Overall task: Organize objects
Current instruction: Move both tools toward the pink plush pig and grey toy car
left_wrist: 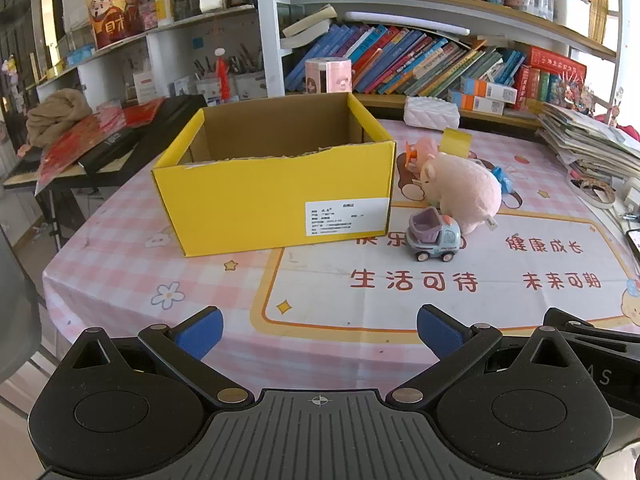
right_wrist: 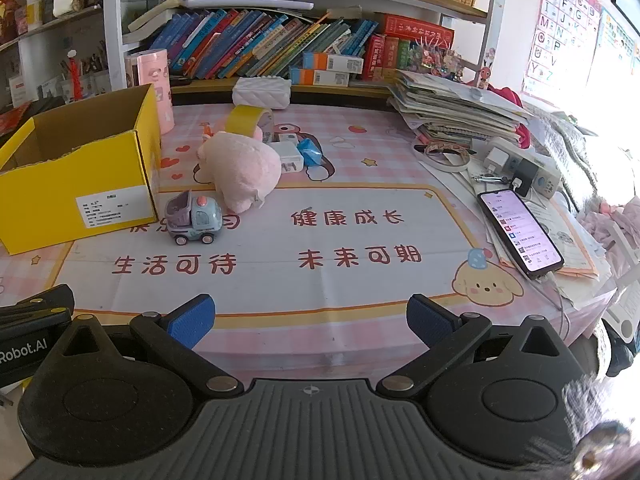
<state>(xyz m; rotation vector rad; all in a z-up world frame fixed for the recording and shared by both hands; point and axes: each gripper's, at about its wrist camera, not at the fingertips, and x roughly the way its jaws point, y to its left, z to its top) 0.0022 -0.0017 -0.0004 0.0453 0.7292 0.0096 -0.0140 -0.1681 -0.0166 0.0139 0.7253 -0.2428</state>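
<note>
left gripper (left_wrist: pixel 320 330) fingers spread, empty | right gripper (right_wrist: pixel 310 320) same | yellow box (left_wrist: pixel 276 184) centre-left, open top: likely drop bin | toy truck (right_wrist: pixel 195 217), pink plush (right_wrist: pixel 244 168) loose beside it on bench (right_wrist: pixel 360 280)

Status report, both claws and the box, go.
Left claw open, empty. Right claw open, empty. Yellow box looks empty; toy truck, plush pig beside it. Path clear.

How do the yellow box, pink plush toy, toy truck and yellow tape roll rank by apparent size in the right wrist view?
1. yellow box
2. pink plush toy
3. toy truck
4. yellow tape roll, though it sits farther back, so this is less sure.
</note>
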